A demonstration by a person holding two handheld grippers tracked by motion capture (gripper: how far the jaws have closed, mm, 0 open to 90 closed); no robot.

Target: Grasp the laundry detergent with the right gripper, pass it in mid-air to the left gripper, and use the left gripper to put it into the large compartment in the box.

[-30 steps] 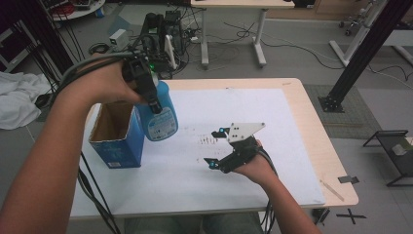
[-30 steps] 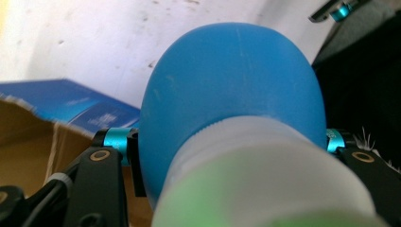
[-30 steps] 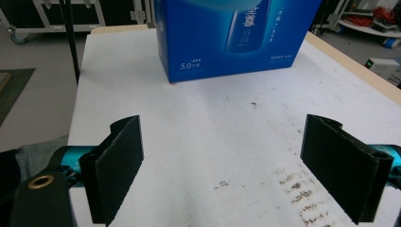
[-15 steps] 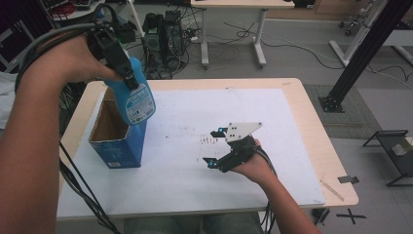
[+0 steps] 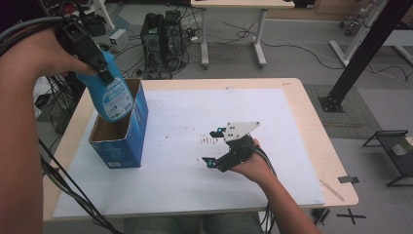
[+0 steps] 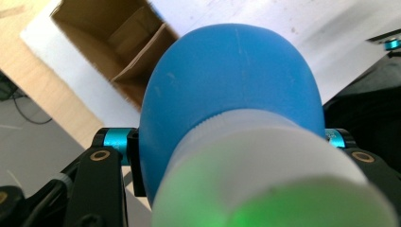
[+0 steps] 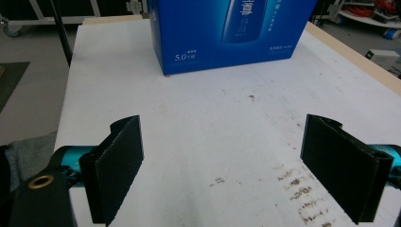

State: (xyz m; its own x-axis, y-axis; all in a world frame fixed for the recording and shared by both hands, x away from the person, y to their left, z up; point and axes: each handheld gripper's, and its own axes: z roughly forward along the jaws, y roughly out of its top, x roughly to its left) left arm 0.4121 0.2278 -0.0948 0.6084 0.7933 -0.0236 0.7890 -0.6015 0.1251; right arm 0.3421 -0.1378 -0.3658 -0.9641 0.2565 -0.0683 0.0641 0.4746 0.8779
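The left gripper [image 5: 100,66] clamps the neck of a blue bottle [image 5: 113,96], holding it tilted, base down, over the open top of the blue box [image 5: 127,139] at the table's [image 5: 311,122] left side; the right gripper [image 5: 214,147] rests low on the white mat [image 5: 185,117], well apart from the box, jaws wide and holding nothing.

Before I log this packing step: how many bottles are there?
1. The blue bottle is held by the left gripper, tilted over the open box at the table's left. The box's inside is partly hidden, so another bottle could be inside.
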